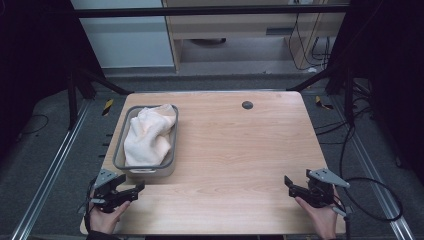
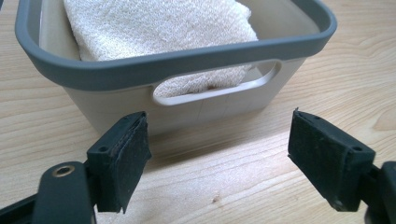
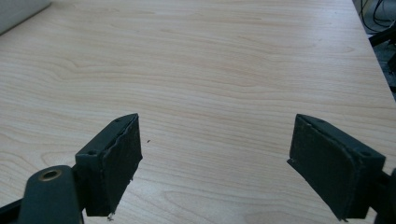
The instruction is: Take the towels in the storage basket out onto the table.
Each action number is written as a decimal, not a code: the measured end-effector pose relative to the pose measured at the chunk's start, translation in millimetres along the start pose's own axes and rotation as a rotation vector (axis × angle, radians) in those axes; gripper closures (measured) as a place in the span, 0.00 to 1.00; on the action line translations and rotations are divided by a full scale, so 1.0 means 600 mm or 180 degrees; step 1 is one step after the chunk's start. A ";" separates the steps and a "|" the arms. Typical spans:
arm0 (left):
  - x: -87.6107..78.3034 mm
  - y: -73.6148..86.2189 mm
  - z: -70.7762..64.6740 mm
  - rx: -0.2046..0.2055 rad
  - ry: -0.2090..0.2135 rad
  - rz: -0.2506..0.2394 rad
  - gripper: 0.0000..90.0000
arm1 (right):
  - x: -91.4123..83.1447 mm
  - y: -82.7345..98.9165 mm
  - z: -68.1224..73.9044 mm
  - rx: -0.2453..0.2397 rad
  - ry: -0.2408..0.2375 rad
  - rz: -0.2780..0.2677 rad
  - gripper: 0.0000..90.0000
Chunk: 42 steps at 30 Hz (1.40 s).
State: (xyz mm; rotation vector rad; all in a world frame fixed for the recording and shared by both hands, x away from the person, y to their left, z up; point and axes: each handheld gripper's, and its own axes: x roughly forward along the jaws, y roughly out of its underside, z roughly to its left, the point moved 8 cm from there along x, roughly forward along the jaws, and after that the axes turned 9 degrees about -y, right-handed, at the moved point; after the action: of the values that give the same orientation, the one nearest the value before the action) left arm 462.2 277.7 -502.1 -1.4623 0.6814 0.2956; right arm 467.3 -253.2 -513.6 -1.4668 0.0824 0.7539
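A grey-rimmed beige basket [image 1: 119, 145] stands on the left part of the wooden table [image 1: 235, 150], and a cream towel [image 1: 147, 135] lies bunched inside it. In the left gripper view the basket [image 2: 187, 60] sits close ahead, its handle slot facing me, with the towel [image 2: 159, 23] heaped above the rim. My left gripper [image 1: 135, 189] rests at the table's front left corner, just in front of the basket, jaws open and empty [image 2: 217, 154]. My right gripper [image 1: 290, 184] is held at the front right, open over bare wood [image 3: 215, 158].
A small dark round cap [image 1: 247, 105] is set into the table near its far edge. Cables [image 1: 370, 190] trail over the floor to the right. Metal rails [image 1: 50, 170] run along both sides of the table.
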 end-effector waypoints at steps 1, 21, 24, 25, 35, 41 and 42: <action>0.000 0.000 0.000 0.0000 0.0000 0.0000 0.23 | -0.001 0.001 -0.002 0.0004 0.0007 0.0002 0.19; -0.035 -0.076 -0.001 -0.0092 0.0057 -0.0305 0.25 | -0.003 0.003 -0.004 -0.0058 0.0032 -0.0014 0.16; -0.038 -0.090 -0.002 -0.0085 0.0067 -0.0344 0.26 | -0.003 0.003 -0.001 -0.0082 0.0016 -0.0019 0.16; -0.039 -0.094 -0.003 -0.0079 0.0071 -0.0348 0.26 | -0.002 0.004 -0.001 -0.0105 0.0028 -0.0019 0.16; -0.037 -0.132 -0.005 -0.0033 0.0093 -0.0356 0.26 | -0.001 0.007 -0.003 -0.0092 0.0044 0.0034 0.16; -0.022 -0.160 -0.005 -0.0002 0.0083 -0.0366 0.27 | 0.001 0.011 -0.003 -0.0098 0.0043 0.0072 0.16; -0.019 -0.163 -0.005 0.0002 0.0073 -0.0354 0.27 | 0.000 0.011 -0.002 -0.0095 0.0041 0.0066 0.16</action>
State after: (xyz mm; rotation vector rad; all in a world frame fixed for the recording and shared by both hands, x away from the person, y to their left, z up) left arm 509.1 266.2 -416.1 -1.4991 0.6160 0.1931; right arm 464.7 -254.9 -519.4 -1.5014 0.0966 0.7654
